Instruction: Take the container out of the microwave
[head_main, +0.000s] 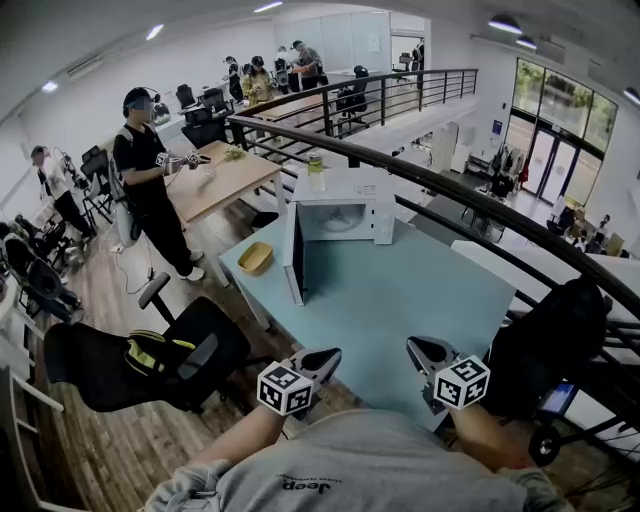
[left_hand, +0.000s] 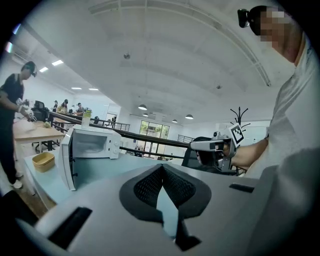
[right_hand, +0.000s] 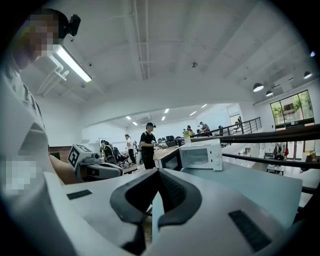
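A white microwave (head_main: 340, 215) stands at the far end of the teal table (head_main: 400, 310), its door (head_main: 296, 260) swung open to the left. Its pale inside shows no container that I can make out. A yellow container (head_main: 255, 257) sits on the table left of the door, and shows in the left gripper view too (left_hand: 43, 160). My left gripper (head_main: 325, 357) and right gripper (head_main: 418, 350) hover side by side at the table's near edge, far from the microwave (left_hand: 95, 142) (right_hand: 200, 155). Both are shut with nothing in them (left_hand: 162, 167) (right_hand: 159, 172).
A bottle (head_main: 316, 172) stands on top of the microwave. A black office chair (head_main: 170, 360) sits at the table's left front and another (head_main: 545, 345) at its right. A dark railing (head_main: 440, 185) curves behind the table. A person (head_main: 150, 180) works at a wooden table (head_main: 225, 180) to the left.
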